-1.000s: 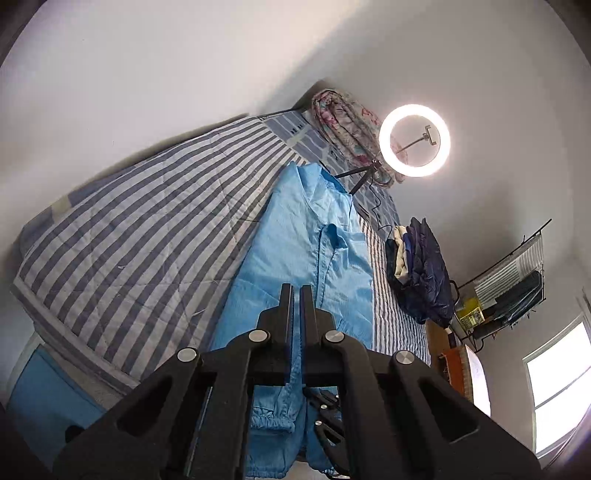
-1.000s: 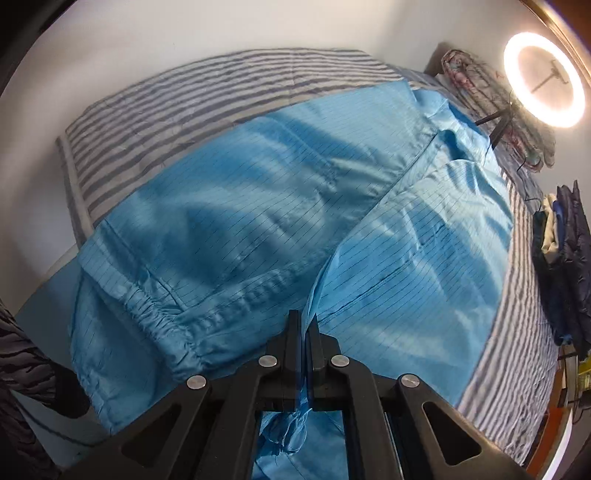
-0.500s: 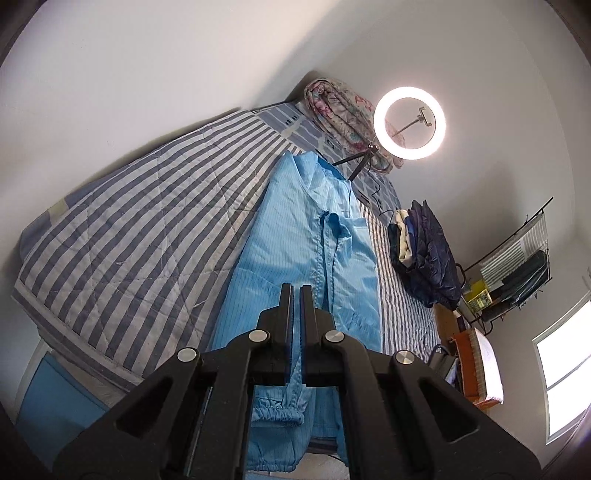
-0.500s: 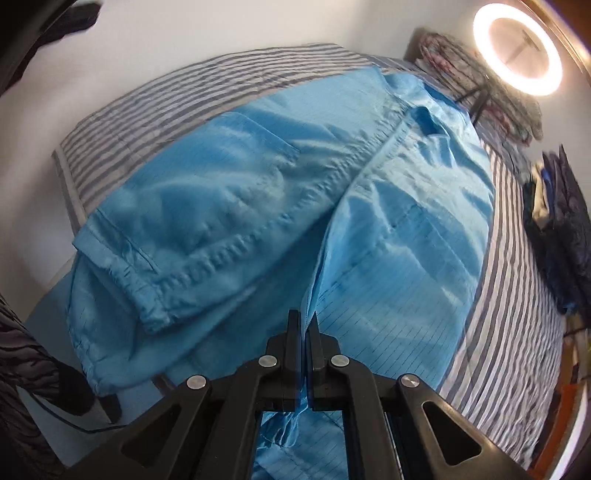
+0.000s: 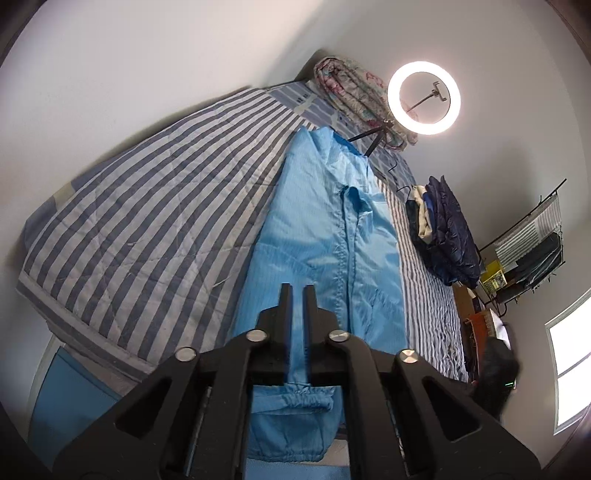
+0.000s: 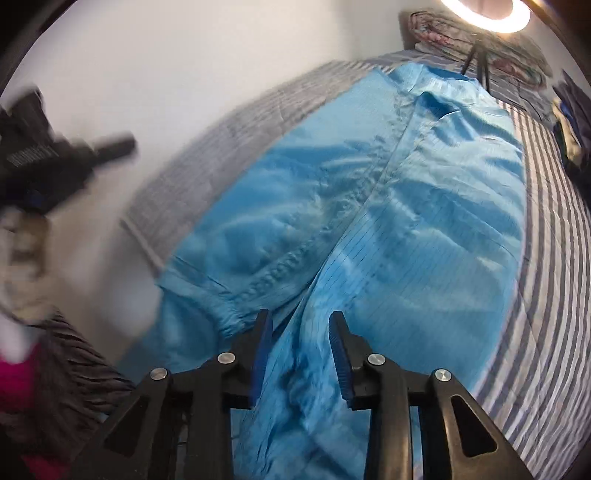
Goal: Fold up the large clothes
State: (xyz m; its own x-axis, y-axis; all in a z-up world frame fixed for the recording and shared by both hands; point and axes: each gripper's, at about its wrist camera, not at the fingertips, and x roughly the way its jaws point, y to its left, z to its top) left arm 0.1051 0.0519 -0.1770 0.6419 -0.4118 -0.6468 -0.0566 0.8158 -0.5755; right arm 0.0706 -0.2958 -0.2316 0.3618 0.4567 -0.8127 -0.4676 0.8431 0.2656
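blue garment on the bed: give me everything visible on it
The blue garment is a large light-blue piece of thin, slightly shiny fabric with a fine grid of dark lines. It lies lengthwise on the striped bedspread, a collar at the far end, a seam or placket down the middle, and an elastic gathered cuff hanging over the near bed edge. It is wrinkled, its sides apparently folded inward. Both grippers' jaws are opening; cloth shows in the gap of the left gripper and the right gripper.

The blue garment (image 5: 325, 251) has its lower hem hidden behind the left gripper (image 5: 297, 291) body. In the right wrist view, its near end runs off the bottom edge, and the black device (image 6: 44, 162) at left is motion-blurred beyond telling. The ring light (image 6: 487, 14) is cut by the top edge.
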